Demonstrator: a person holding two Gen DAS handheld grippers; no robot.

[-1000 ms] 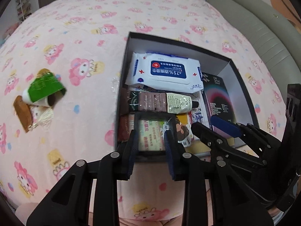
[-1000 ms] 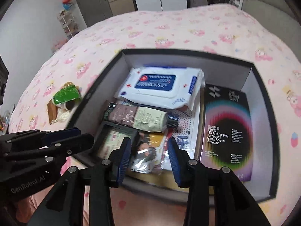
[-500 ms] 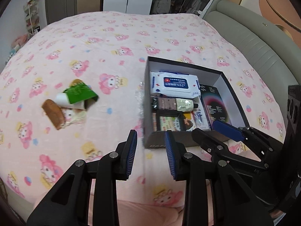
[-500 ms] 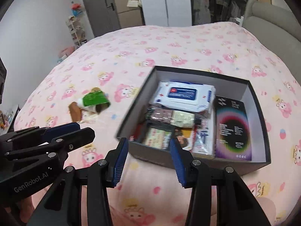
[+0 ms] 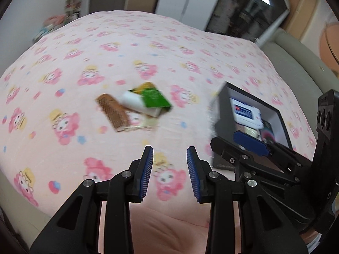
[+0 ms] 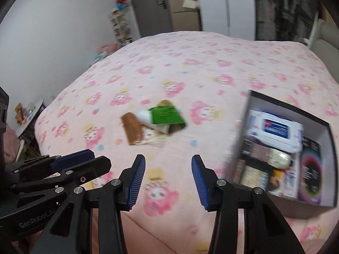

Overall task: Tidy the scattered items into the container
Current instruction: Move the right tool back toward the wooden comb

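Left wrist view: my left gripper, half-open and empty, faces the comb mid-frame for pickup.

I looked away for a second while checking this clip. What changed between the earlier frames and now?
Both grippers pulled back from over the black box and swung toward the loose pile: brown comb and green packet. The left gripper and right gripper are open and empty, the left one's jaws just opening slightly. Box contents and pile stayed put.
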